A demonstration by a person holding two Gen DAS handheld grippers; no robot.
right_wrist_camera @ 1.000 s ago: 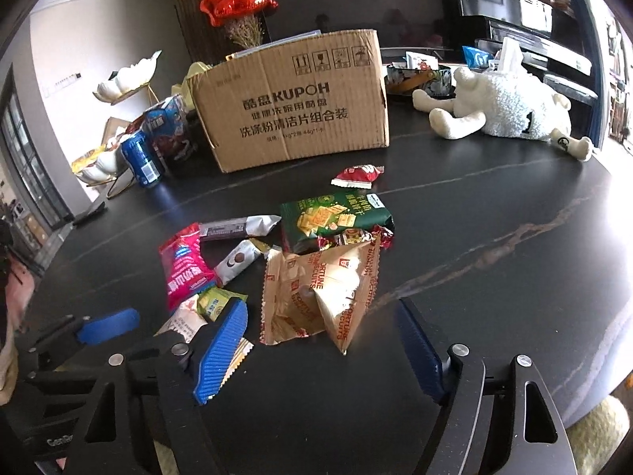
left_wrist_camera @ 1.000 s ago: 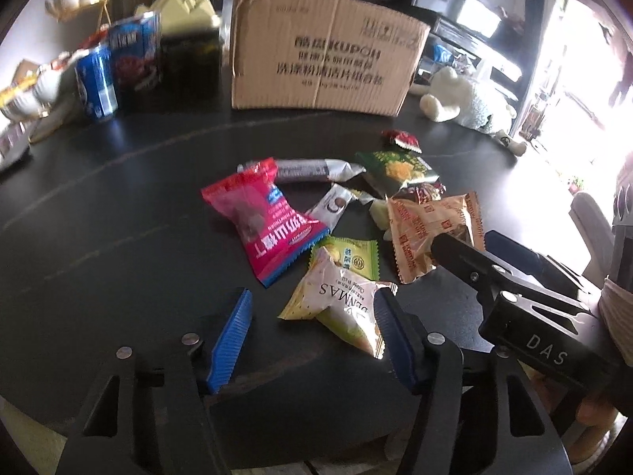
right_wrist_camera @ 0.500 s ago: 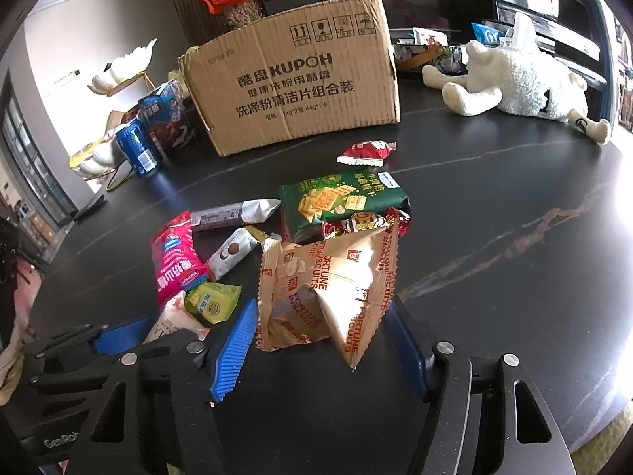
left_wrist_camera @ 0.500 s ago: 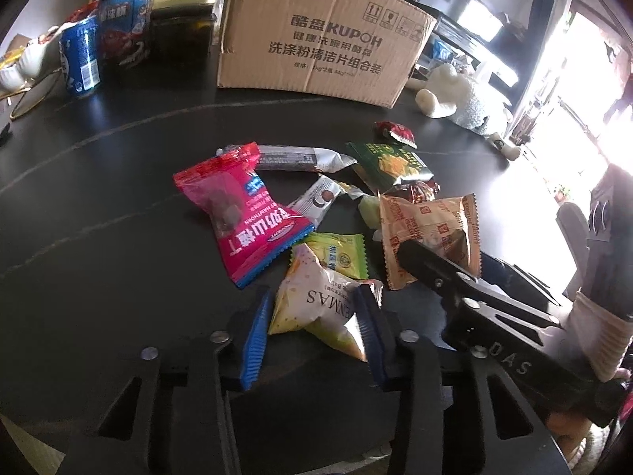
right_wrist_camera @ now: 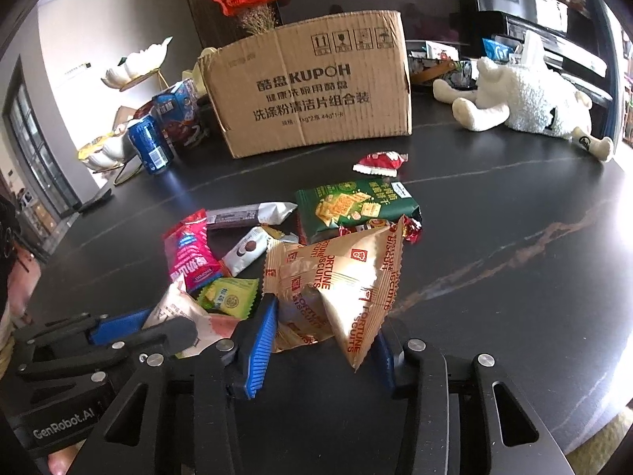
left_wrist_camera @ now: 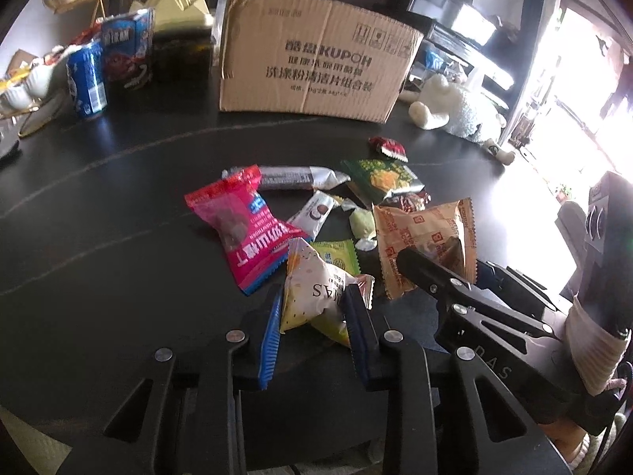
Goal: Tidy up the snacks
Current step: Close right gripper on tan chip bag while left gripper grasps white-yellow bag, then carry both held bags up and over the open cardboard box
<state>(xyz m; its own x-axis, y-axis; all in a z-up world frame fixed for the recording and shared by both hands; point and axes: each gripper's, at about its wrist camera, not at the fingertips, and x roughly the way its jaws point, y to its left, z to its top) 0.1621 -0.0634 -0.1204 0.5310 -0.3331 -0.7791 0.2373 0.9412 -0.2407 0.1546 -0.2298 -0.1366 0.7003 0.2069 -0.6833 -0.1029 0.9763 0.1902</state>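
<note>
On the black table (left_wrist_camera: 99, 217) lies a heap of snack packs. My left gripper (left_wrist_camera: 314, 295) is closing, and its blue pads (left_wrist_camera: 271, 340) squeeze a pale yellow snack bag (left_wrist_camera: 316, 297) that bulges up between them. The right gripper (right_wrist_camera: 326, 316) is closing too, pressing on an orange fortune biscuit bag (right_wrist_camera: 348, 277), which tents upward; that bag hides most of its right pad. Beyond lie a pink pouch (left_wrist_camera: 241, 229), a small green sachet (left_wrist_camera: 336, 255), a dark bar (left_wrist_camera: 292, 176), a green cracker pack (right_wrist_camera: 352, 206) and a red candy (right_wrist_camera: 379, 160).
A cardboard box (left_wrist_camera: 308, 59) stands at the back of the table. Left of it are a blue can (left_wrist_camera: 87, 83), a carton (left_wrist_camera: 126, 51) and white dishes. A plush sheep (right_wrist_camera: 526, 103) lies at the back right. The table's edge curves close on the right.
Both pairs of jaws have narrowed from wide apart onto their bags. The pale bag and the orange bag have crumpled and risen between the pads. Both hands stayed nearly in place.
</note>
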